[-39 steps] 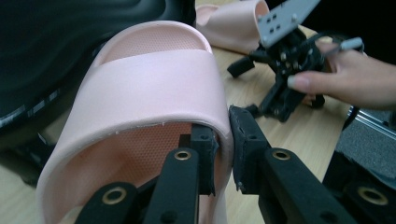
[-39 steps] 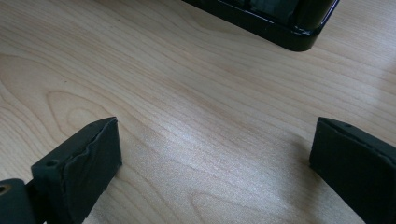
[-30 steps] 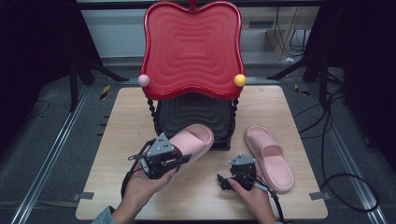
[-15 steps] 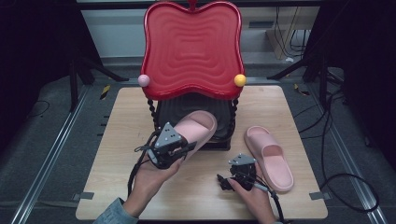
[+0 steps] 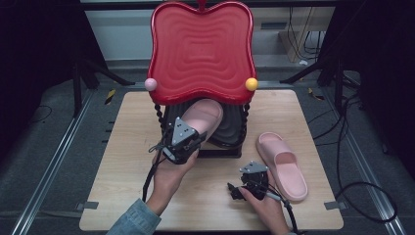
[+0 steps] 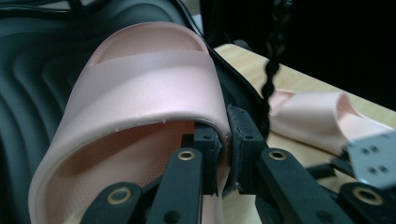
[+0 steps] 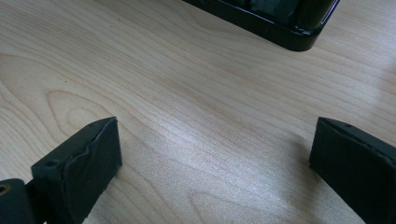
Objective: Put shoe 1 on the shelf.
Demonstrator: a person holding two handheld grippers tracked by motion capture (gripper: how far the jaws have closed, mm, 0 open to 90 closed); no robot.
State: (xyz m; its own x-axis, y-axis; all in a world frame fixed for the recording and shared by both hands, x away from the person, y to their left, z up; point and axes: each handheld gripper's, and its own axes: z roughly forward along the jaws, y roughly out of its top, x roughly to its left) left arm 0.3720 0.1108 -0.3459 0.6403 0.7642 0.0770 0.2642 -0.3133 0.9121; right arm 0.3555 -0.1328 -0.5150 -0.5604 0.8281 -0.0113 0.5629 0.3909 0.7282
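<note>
The toe of the pale pink foam slipper is covered by the wavy red plastic shelf top. Its heel is hidden under the left gripper. In the left gripper view, the second pink slipper is blurred and partly cut off.

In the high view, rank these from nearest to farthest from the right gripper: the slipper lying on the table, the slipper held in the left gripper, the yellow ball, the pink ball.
From the right gripper:
1. Slipper on the table, just to its right.
2. Held slipper, up and left, over the black tray.
3. Yellow ball, straight beyond, at the red tray's right corner.
4. Pink ball, far left corner.
</note>
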